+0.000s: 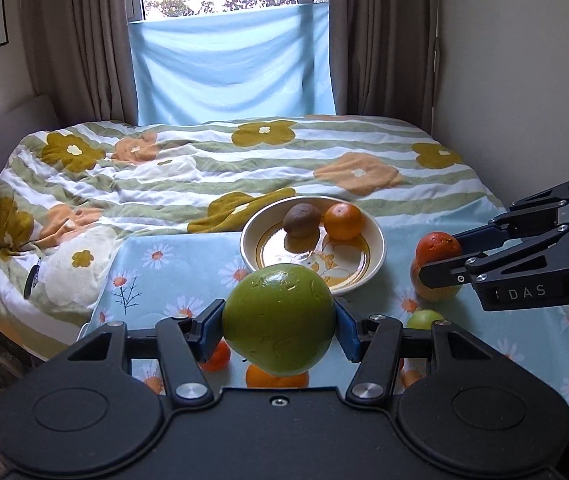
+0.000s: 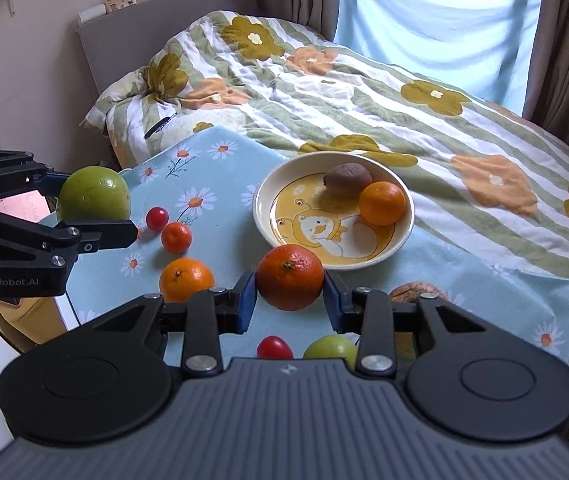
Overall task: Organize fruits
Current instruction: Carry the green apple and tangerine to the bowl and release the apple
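Note:
My left gripper (image 1: pixel 278 322) is shut on a large green fruit (image 1: pixel 278 320), held above the daisy-print cloth (image 2: pixel 212 168). In the right wrist view the same gripper (image 2: pixel 96 206) and green fruit (image 2: pixel 92 198) hang at the left. My right gripper (image 2: pixel 290 280) is shut on a dark orange (image 2: pixel 290 276), just in front of the cream bowl (image 2: pixel 260 208). The left wrist view shows that gripper (image 1: pixel 440 258) and its orange (image 1: pixel 438 246) right of the bowl (image 1: pixel 376 256). A brown kiwi (image 2: pixel 347 179) and an orange (image 2: pixel 382 203) lie in the bowl.
Loose on the cloth are a cherry tomato (image 2: pixel 157 218), a mandarin (image 2: pixel 176 237), an orange (image 2: pixel 186 278), a second tomato (image 2: pixel 274 347), a small green apple (image 2: pixel 330 348) and a walnut (image 2: pixel 416 292). A bed with a flowered duvet (image 1: pixel 204 168) lies beyond the bowl.

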A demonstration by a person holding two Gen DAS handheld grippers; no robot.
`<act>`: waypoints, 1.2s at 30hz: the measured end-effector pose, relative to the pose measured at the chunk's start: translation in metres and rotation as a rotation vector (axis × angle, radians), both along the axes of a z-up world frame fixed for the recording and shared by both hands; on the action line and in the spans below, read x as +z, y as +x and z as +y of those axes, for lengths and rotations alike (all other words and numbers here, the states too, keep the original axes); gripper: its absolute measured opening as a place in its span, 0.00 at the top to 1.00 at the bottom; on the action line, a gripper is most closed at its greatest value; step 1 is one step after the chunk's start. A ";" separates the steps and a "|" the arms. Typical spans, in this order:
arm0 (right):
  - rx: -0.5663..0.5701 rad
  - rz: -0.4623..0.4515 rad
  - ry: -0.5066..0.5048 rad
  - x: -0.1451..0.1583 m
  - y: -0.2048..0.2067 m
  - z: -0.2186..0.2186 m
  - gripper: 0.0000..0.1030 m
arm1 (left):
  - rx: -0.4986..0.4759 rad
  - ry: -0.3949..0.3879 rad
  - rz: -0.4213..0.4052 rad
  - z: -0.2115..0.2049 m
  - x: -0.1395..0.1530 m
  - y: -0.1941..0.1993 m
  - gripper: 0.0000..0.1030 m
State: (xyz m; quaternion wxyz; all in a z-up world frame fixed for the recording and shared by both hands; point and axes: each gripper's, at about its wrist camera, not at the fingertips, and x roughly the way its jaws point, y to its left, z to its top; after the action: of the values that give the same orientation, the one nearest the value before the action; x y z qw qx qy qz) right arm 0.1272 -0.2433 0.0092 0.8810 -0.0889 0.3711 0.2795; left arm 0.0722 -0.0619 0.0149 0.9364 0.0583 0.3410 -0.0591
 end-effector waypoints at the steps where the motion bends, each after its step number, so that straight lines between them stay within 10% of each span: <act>1: -0.001 -0.002 0.004 0.003 0.002 -0.002 0.51 | 0.005 -0.003 -0.006 -0.003 0.003 0.003 0.41; 15: -0.110 0.002 0.023 0.007 0.065 -0.005 0.51 | -0.042 -0.021 0.014 -0.013 0.003 0.097 0.41; 36: -0.303 0.123 -0.011 -0.048 0.159 0.011 0.51 | -0.168 0.068 0.142 -0.006 -0.070 0.234 0.41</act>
State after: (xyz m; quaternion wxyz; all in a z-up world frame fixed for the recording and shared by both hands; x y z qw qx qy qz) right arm 0.2858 -0.2327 -0.0386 0.8883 -0.0193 0.4348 0.1465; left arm 0.3062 -0.0684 -0.0555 0.8991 0.1141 0.4022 -0.1297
